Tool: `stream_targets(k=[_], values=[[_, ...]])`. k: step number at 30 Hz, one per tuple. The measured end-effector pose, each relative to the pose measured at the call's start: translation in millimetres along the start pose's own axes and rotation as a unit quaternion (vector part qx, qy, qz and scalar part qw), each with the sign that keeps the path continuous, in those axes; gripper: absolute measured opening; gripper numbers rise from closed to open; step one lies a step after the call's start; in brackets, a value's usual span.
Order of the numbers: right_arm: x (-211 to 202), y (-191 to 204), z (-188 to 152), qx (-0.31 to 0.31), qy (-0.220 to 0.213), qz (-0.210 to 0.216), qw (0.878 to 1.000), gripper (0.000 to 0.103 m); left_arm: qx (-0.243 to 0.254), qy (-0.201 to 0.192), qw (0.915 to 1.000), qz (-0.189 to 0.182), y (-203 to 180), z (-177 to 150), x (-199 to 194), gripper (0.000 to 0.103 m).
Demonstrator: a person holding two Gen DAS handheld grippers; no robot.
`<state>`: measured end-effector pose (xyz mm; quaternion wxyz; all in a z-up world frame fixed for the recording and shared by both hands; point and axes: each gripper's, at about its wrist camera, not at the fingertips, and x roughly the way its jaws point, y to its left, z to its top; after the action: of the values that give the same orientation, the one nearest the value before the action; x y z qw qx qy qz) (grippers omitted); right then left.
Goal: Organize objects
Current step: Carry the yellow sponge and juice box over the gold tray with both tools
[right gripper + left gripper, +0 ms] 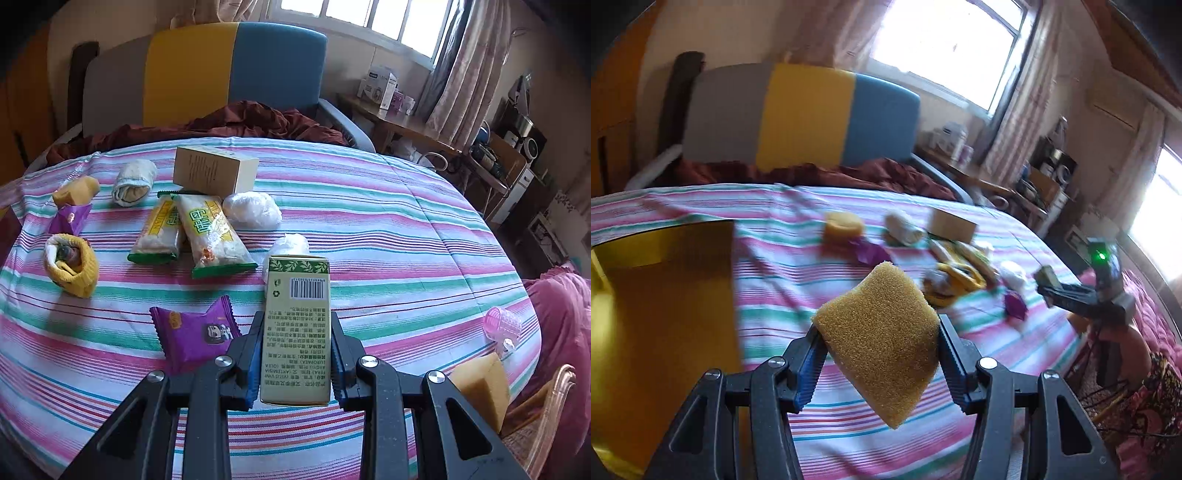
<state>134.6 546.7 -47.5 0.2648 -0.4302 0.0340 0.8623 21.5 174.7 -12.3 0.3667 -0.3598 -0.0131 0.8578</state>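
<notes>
In the left wrist view my left gripper (879, 325) is shut on a yellow sponge (882, 354), held tilted in the air above the striped bedsheet (849, 424). A gold box (665, 314) stands open just to its left. My right gripper (296, 317) is shut on a tall green-and-cream carton (297, 332) with a barcode, held over the sheet. The same gripper (1045, 284) shows at the right of the left wrist view. A purple snack packet (195, 332) lies just left of the carton.
On the sheet (388, 240) lie two snack bags (214, 236), a beige box (214, 171), a rolled white cloth (135, 182), white plastic bundles (253, 208), a yellow sock roll (72, 264), another sponge (75, 190), a pink roller (502, 326) and a sponge wedge (480, 384). A headboard (236, 70) stands behind.
</notes>
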Motion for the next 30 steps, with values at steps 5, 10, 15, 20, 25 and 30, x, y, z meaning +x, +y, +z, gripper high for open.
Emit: stream_targets(k=[5, 10, 15, 20, 25, 30], values=[[-5.7, 11.0, -0.6, 0.000, -0.016, 0.006, 1.000, 0.031, -0.037, -0.004, 0.9988, 0.033, 45.3, -1.7, -15.6, 0.057], [-19.2, 38.2, -9.0, -0.005, -0.056, 0.016, 0.998, 0.031, -0.056, 0.000, 0.9960, 0.069, 87.7, -5.5, -30.2, 0.057], [-39.3, 73.9, -12.8, -0.035, -0.067, 0.008, 0.997, 0.031, -0.068, 0.016, 0.9923, 0.102, 122.0, -15.3, -36.5, 0.057], [-64.3, 109.9, -9.6, -0.056, -0.077, 0.043, 0.995, 0.031, -0.092, 0.021, 0.9883, 0.120, 150.0, -25.4, -42.1, 0.057], [-91.1, 156.0, -6.9, -0.086, -0.091, 0.084, 0.989, 0.031, -0.109, 0.020, 0.9861, 0.124, 170.2, -30.5, -47.7, 0.057], [-109.2, 200.0, -7.3, -0.108, -0.091, 0.125, 0.982, 0.031, -0.122, 0.026, 0.9820, 0.142, 185.5, -30.4, -49.1, 0.057]])
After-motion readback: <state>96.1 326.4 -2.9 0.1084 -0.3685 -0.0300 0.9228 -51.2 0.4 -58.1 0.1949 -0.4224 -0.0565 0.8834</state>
